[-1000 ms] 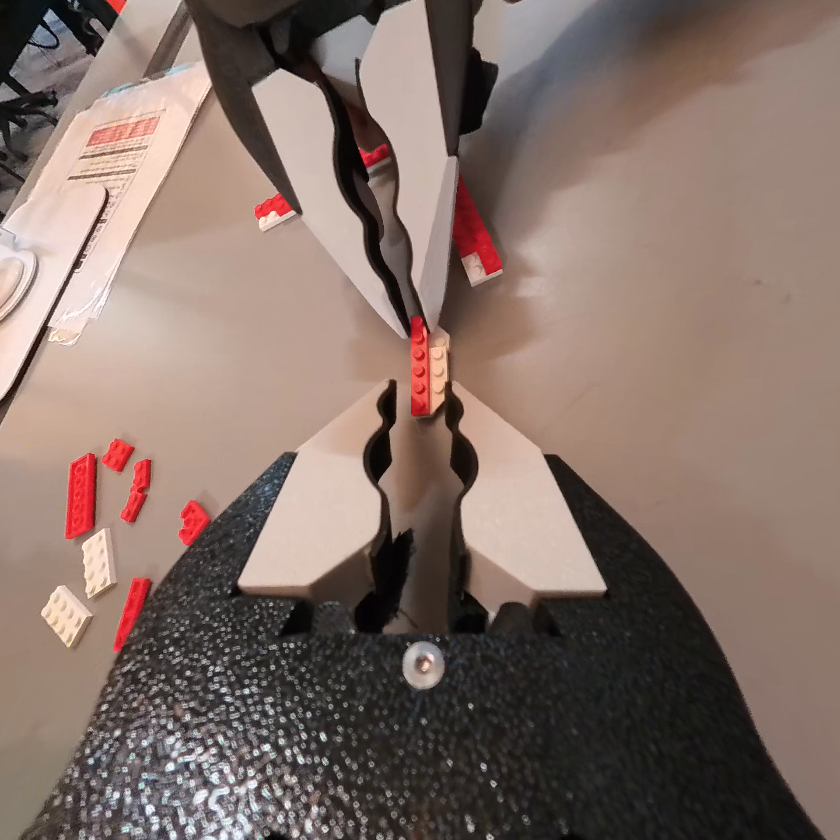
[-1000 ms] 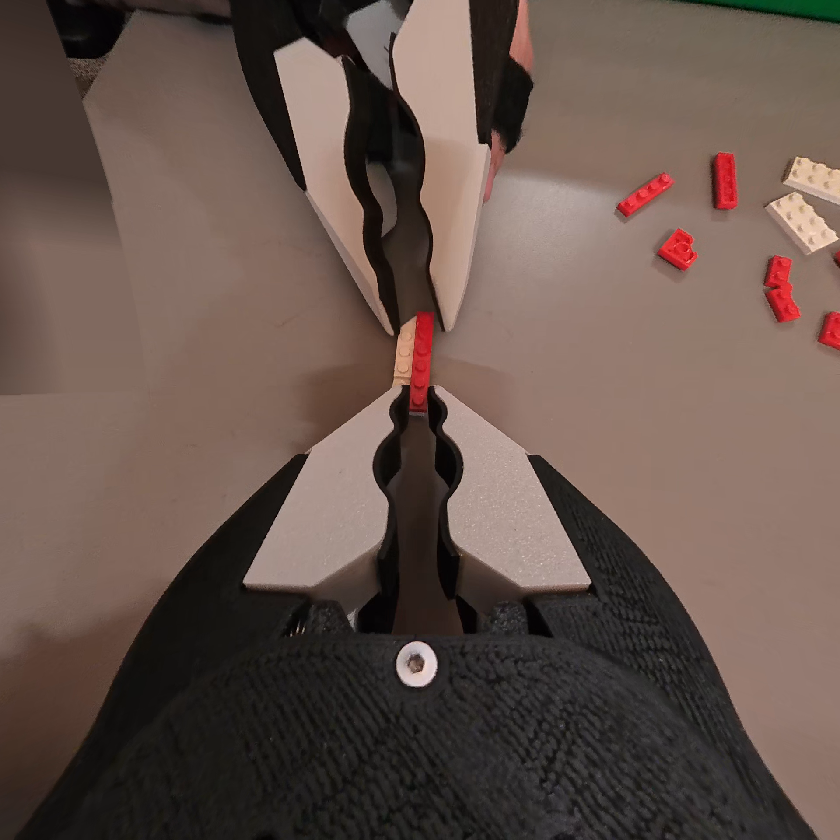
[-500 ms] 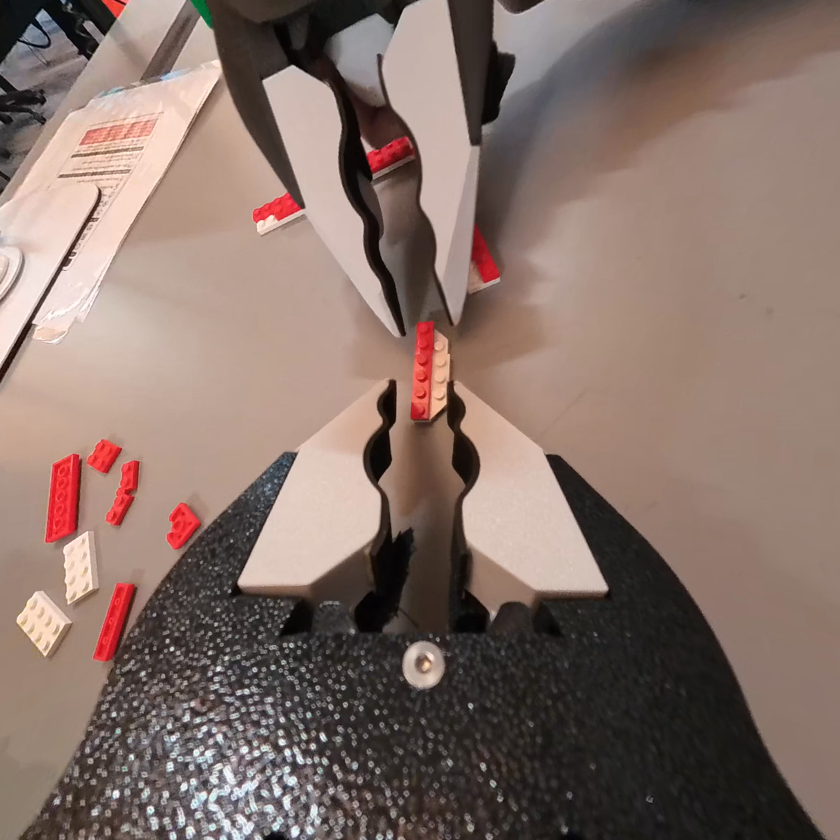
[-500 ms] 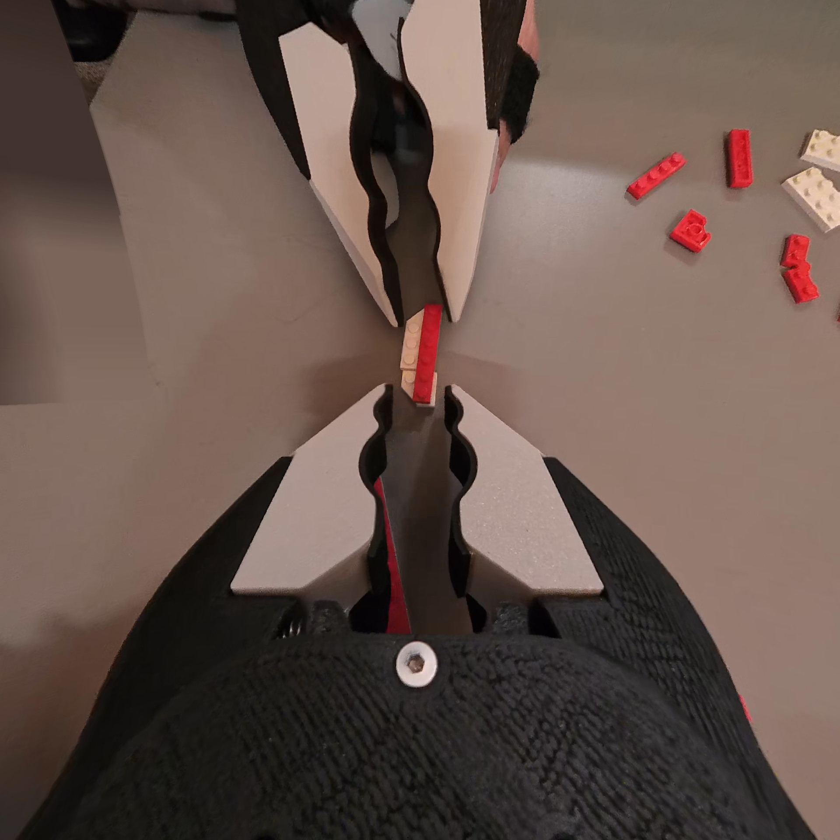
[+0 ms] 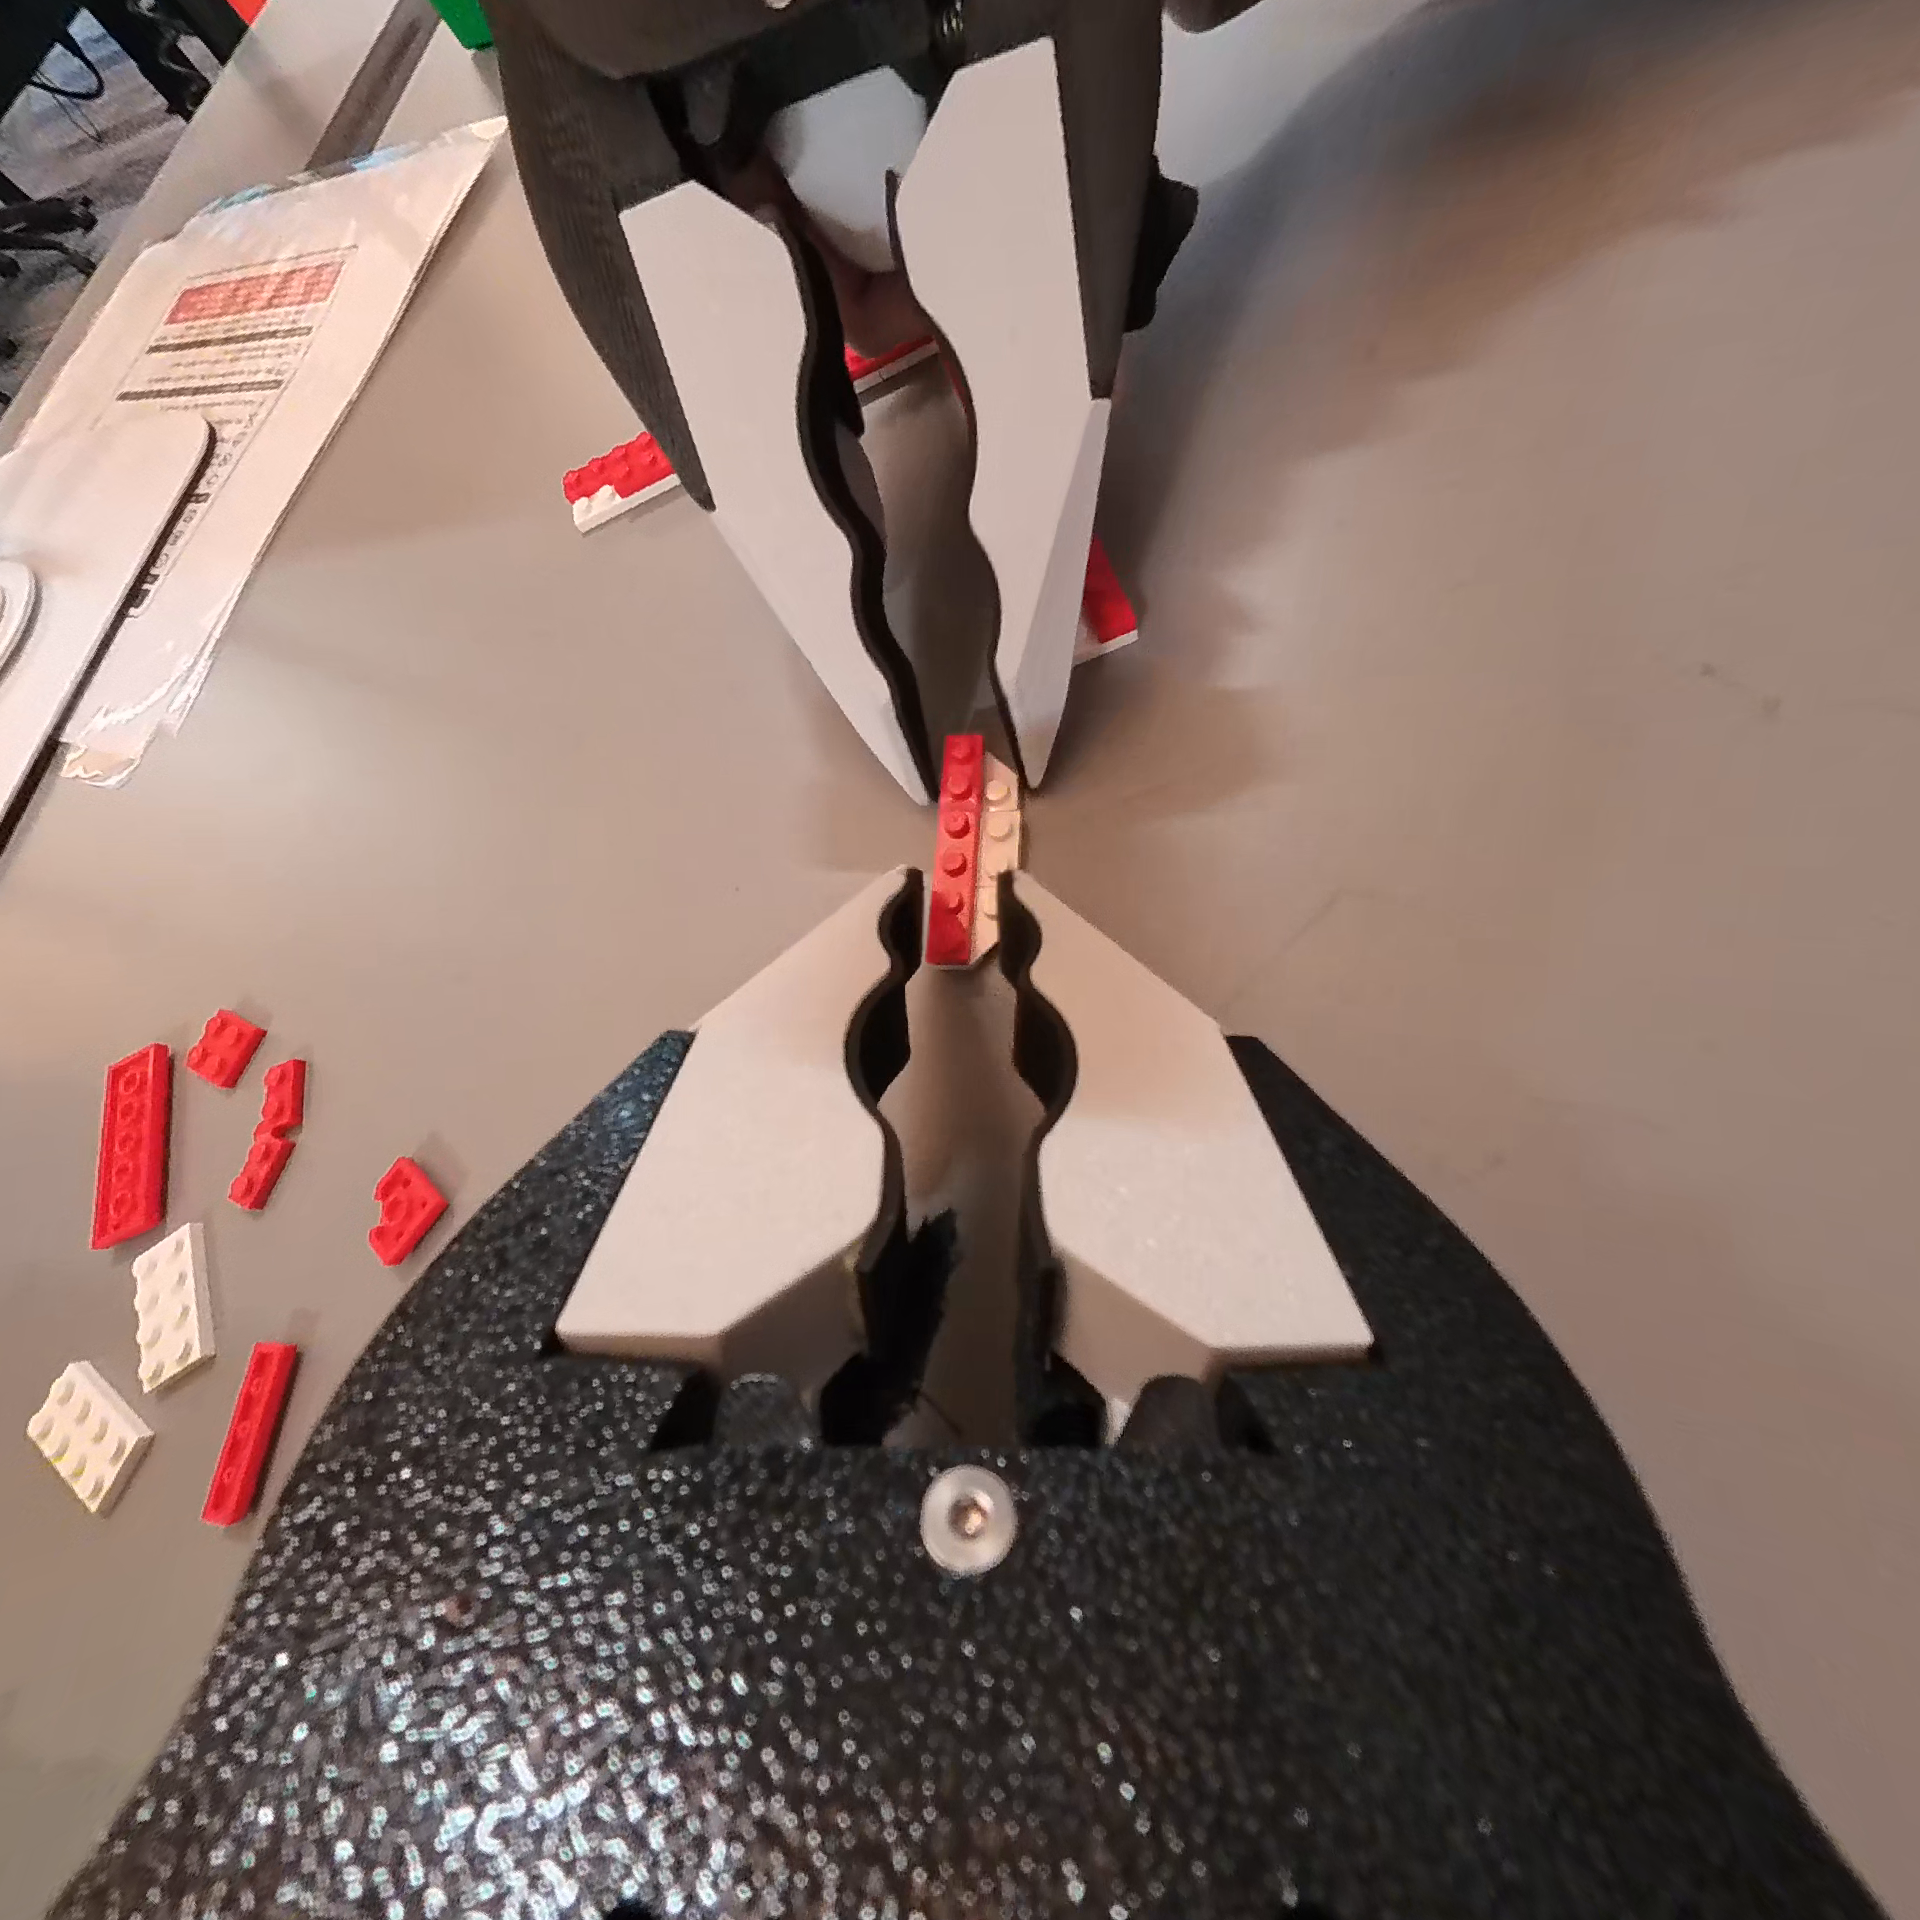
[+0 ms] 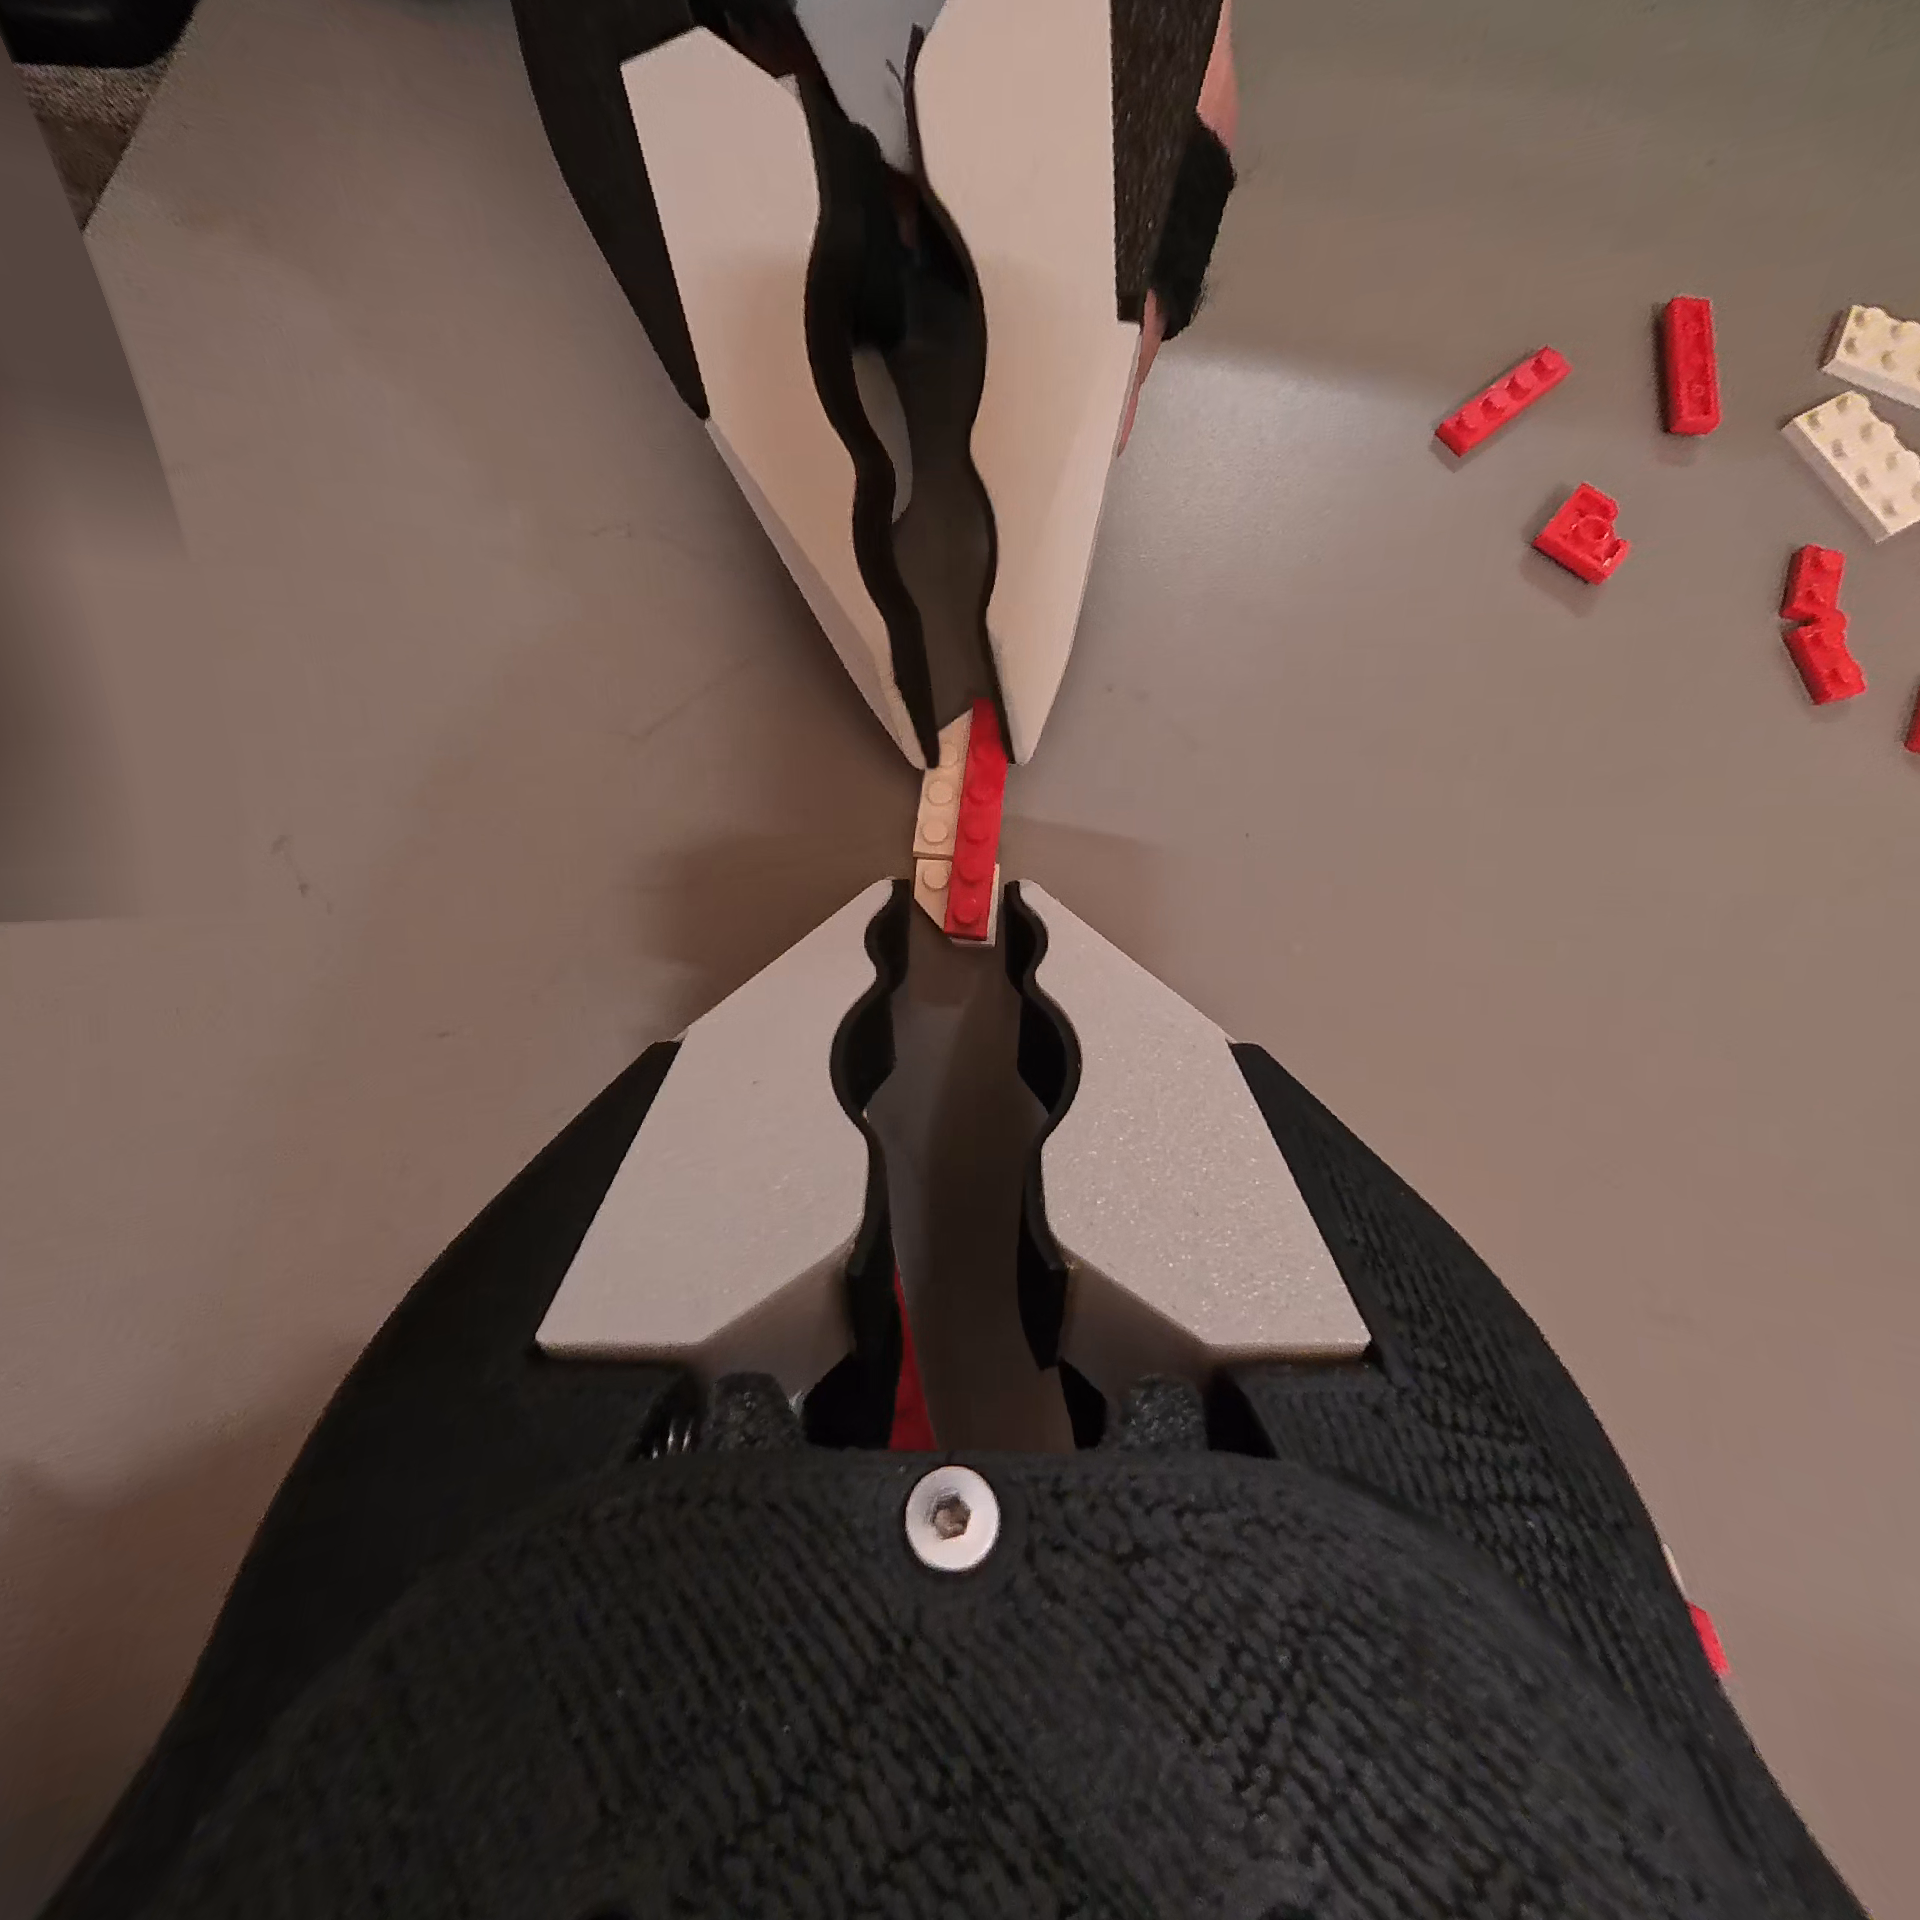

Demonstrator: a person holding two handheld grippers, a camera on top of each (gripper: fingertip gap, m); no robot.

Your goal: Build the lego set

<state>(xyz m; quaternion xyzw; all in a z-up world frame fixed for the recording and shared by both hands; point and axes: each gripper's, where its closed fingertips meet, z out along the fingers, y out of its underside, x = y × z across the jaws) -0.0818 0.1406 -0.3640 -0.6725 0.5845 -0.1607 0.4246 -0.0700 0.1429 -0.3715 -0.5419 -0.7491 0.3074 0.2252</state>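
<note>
A small assembly of a red plate strip on white plates (image 5: 971,821) hangs just above the grey table between my two grippers, which point at each other. My left gripper (image 5: 961,883) is shut on the assembly's near end. In the right wrist view the left gripper (image 6: 968,743) pinches the far end of the assembly (image 6: 961,821). My right gripper (image 6: 954,894) is open, its tips a little apart on either side of the other end. It shows in the left wrist view (image 5: 977,781) too.
Loose red plates (image 5: 130,1143) and white plates (image 5: 171,1304) lie at the left; they show at the right in the right wrist view (image 6: 1501,400). Two red-and-white builds (image 5: 623,483) (image 5: 1107,603) lie behind the right gripper. A paper bag (image 5: 208,364) lies far left. Less than 4 cm separates the two grippers' tips.
My right gripper was shut on the assembly a second ago and has opened and let go. The left gripper still holds the assembly, which has hardly moved.
</note>
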